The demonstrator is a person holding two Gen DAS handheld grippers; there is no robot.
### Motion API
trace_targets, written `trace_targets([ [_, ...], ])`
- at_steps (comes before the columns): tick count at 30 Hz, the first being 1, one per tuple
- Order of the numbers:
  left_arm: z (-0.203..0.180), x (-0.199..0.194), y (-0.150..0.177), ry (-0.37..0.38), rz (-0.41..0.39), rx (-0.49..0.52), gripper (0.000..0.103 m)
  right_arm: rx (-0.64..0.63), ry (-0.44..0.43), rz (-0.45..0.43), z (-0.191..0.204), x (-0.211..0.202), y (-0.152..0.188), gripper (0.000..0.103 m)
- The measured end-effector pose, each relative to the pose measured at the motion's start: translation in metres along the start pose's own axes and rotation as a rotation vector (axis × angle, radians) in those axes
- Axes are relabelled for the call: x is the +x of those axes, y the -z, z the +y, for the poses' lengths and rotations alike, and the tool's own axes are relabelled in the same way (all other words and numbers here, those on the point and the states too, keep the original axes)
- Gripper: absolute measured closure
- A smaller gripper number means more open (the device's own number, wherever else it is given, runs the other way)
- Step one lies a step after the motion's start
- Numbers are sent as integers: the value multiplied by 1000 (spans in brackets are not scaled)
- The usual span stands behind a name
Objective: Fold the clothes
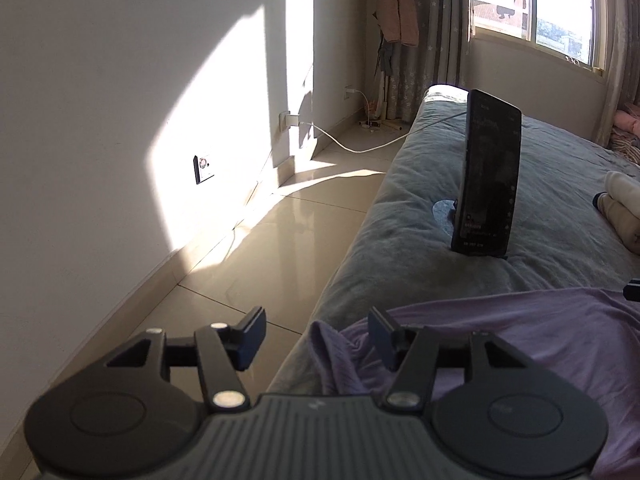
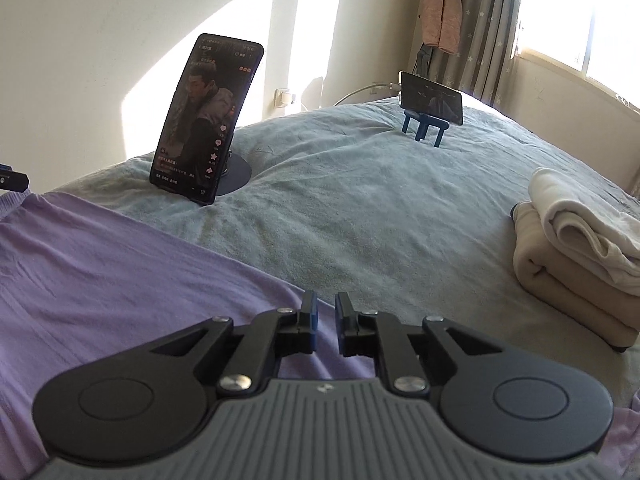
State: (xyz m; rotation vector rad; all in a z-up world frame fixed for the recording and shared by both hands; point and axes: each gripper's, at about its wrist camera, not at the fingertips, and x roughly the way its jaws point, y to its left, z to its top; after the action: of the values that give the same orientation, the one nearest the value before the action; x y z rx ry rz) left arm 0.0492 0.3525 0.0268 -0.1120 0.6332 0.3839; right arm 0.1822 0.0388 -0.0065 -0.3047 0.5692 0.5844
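Your left gripper [image 1: 316, 336] hangs jaws spread over the bunched corner of the purple shirt [image 2: 120, 264] on the bed [image 2: 360, 184]; right gripper [image 2: 325, 322], jaws nearly together, holds nothing. Pinch hems only, not the blanket.

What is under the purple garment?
The purple garment lies spread on the grey-green blanket covering the bed; the blanket shows past the garment's edge. Whatever lies directly beneath the fabric is covered and cannot be seen.
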Motion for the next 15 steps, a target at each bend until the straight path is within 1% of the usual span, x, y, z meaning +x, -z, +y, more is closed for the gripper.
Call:
trace_targets([
  [1, 0, -6, -1, -2, -9, -4, 41, 10, 5, 2, -5, -5, 1, 76],
  [2, -1, -11, -2, -3, -18, -9, 38, 21, 10, 0, -10, -9, 3, 66],
  [3, -3, -17, -2, 0, -25, -12, 36, 32, 13, -4, -14, -13, 6, 64],
  [6, -14, -33, -2, 26, -39, -2, 31, 61, 25, -5, -27, -25, 14, 64],
  [10, -37, -47, 0, 76, -53, 23, 29, 85, 47, 10, -43, -39, 25, 64],
  [15, -76, -56, 7, 165, -57, 64, 29, 120, 75, 25, -62, -54, 39, 63],
])
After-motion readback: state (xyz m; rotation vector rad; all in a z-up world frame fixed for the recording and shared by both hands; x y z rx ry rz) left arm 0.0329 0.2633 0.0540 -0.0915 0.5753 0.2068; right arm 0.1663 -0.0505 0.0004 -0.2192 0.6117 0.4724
